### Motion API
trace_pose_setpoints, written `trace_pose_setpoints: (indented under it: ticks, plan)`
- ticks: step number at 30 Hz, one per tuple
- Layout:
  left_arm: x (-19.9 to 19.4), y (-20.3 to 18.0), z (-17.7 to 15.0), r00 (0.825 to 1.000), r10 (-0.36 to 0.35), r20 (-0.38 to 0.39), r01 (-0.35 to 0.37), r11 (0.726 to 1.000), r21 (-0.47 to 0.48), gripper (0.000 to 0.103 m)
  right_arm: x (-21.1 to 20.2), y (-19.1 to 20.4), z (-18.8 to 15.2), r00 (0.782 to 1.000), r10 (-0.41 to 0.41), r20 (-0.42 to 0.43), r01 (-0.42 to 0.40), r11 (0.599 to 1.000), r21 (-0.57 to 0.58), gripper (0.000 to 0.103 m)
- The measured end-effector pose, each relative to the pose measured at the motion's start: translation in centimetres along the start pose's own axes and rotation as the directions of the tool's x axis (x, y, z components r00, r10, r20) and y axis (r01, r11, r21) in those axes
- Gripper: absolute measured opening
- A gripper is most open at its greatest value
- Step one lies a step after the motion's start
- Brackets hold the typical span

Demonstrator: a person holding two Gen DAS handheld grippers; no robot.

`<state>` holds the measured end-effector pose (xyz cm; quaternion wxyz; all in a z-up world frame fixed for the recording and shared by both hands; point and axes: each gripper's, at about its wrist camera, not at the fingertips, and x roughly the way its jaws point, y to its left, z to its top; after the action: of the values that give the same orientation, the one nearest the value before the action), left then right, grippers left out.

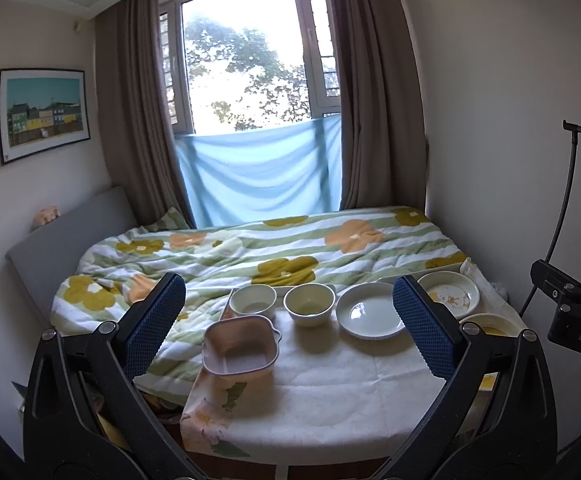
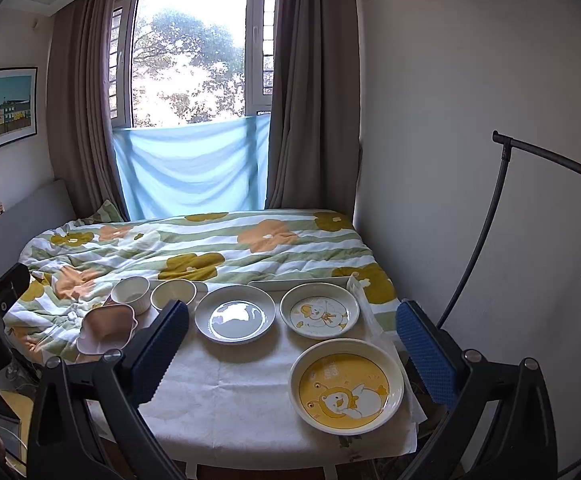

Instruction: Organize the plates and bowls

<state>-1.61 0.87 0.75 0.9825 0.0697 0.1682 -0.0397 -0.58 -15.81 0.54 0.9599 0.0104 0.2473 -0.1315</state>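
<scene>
Both grippers hang above the near edge of the counter (image 2: 226, 392), fingers spread wide apart and holding nothing. Between the left gripper (image 1: 290, 320) fingers lie the pink square bowl (image 1: 240, 346), two round bowls (image 1: 309, 304) and a plain plate (image 1: 370, 316). Between the right gripper (image 2: 294, 344) fingers lie the plain plate, a duck plate (image 2: 319, 316) and, nearest, a yellow plate (image 2: 346, 386).
</scene>
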Motion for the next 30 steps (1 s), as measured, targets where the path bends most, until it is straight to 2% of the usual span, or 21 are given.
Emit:
trace_pose_setpoints:
  ticks: [30]
  plan:
    - [1.4, 0.7, 0.0, 1.0, 0.017, -0.016, -0.018, 1.0, -0.015, 0.103, 1.3, 0.9, 0.0, 1.0, 0.025, -0.012, -0.025, 1.0, -0.007, 0.103]
